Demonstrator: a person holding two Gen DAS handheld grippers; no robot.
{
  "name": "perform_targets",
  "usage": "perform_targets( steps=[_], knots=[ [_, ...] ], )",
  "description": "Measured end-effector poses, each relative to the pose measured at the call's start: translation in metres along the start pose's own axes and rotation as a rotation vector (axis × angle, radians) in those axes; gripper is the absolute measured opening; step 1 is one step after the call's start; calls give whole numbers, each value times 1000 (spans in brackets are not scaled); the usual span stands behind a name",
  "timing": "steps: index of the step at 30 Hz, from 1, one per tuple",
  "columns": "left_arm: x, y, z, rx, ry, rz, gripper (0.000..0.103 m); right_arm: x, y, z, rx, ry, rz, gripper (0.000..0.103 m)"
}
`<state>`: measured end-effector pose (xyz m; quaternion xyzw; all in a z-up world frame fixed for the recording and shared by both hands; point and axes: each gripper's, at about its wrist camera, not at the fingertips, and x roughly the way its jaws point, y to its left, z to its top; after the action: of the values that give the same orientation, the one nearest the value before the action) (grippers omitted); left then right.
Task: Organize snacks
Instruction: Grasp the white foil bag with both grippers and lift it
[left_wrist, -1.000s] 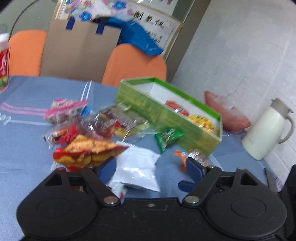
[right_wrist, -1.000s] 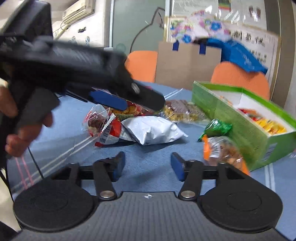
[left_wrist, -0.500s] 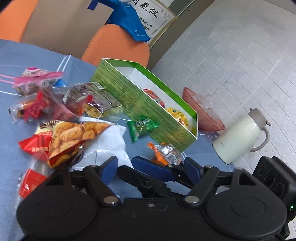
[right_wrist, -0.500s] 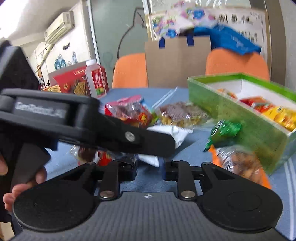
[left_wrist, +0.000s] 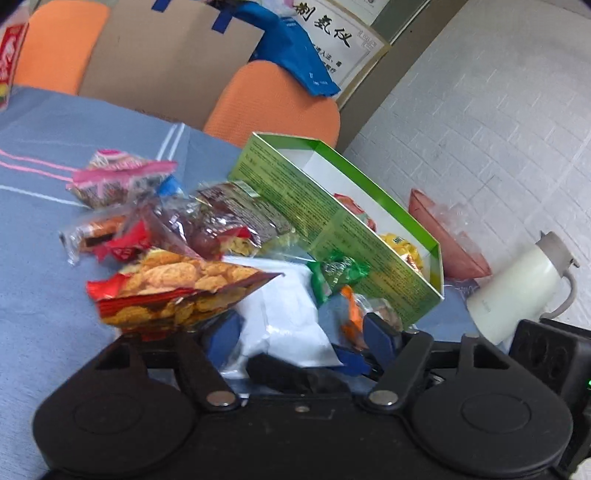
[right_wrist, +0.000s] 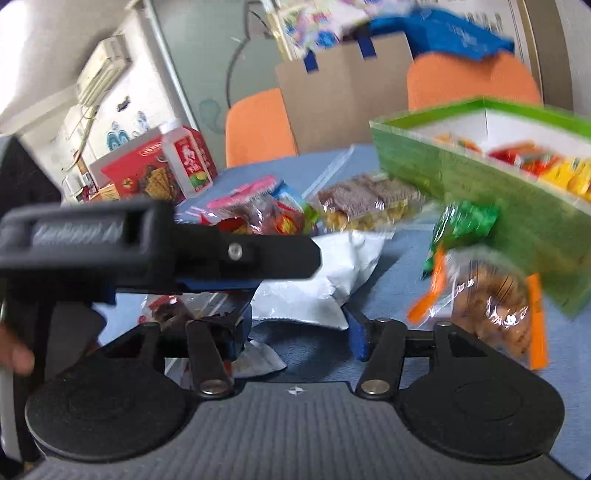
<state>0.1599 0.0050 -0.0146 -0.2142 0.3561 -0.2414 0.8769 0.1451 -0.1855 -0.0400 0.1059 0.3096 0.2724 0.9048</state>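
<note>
A pile of snack packets lies on the blue tablecloth beside an open green box (left_wrist: 332, 218) that holds a few packets. A white packet (left_wrist: 284, 314) lies between the fingers of my left gripper (left_wrist: 303, 332), which is open. A red cracker bag (left_wrist: 173, 291) rests by its left finger. My right gripper (right_wrist: 299, 328) is open just before the same white packet (right_wrist: 325, 280). An orange-edged clear snack bag (right_wrist: 491, 302) and a green packet (right_wrist: 465, 221) lie to its right by the box (right_wrist: 480, 177). The left gripper's body (right_wrist: 147, 247) crosses the right wrist view.
A white thermos jug (left_wrist: 517, 291) and a reddish bowl (left_wrist: 447, 236) stand right of the box. A red cracker box (right_wrist: 136, 173) and a drink carton (right_wrist: 188, 162) stand at the table's far left. Orange chairs (left_wrist: 273, 103) and cardboard stand behind.
The right gripper has opened from nearly shut and moved close to the white packet. The left gripper has tilted, and the right gripper's fingers have slid under its view.
</note>
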Motion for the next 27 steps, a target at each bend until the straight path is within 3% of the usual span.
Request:
perform_targets(
  steps=[1,2,7,10,17,21,23,27],
  knots=[
    [1,1,-1,-15,2,-9,103,-1,0,0,9,-1,-15,71],
    [1,0,-2,-22,5,-22,103,-5,0,0,13,-22,-21,66],
    [2,-2,-12,-120,40,-178,103,-40,32,-9,-240,-137,-147,53],
    [0,-10,-18,-122,58,-230,103,-54,45,-18,-381,-167,-181,53],
    [-6,-6,-24,-136,69,-222,103,-53,42,-23,-353,-150,-146,53],
    [-15,-1,-21,-124,78,-212,103,-46,55,-24,-431,-146,-145,56],
    [-23,3,-18,-113,80,-202,103,-42,59,-27,-470,-127,-136,63],
    [-52,12,-13,-112,36,-190,103,-33,65,-33,-531,-93,-154,63]
  ],
)
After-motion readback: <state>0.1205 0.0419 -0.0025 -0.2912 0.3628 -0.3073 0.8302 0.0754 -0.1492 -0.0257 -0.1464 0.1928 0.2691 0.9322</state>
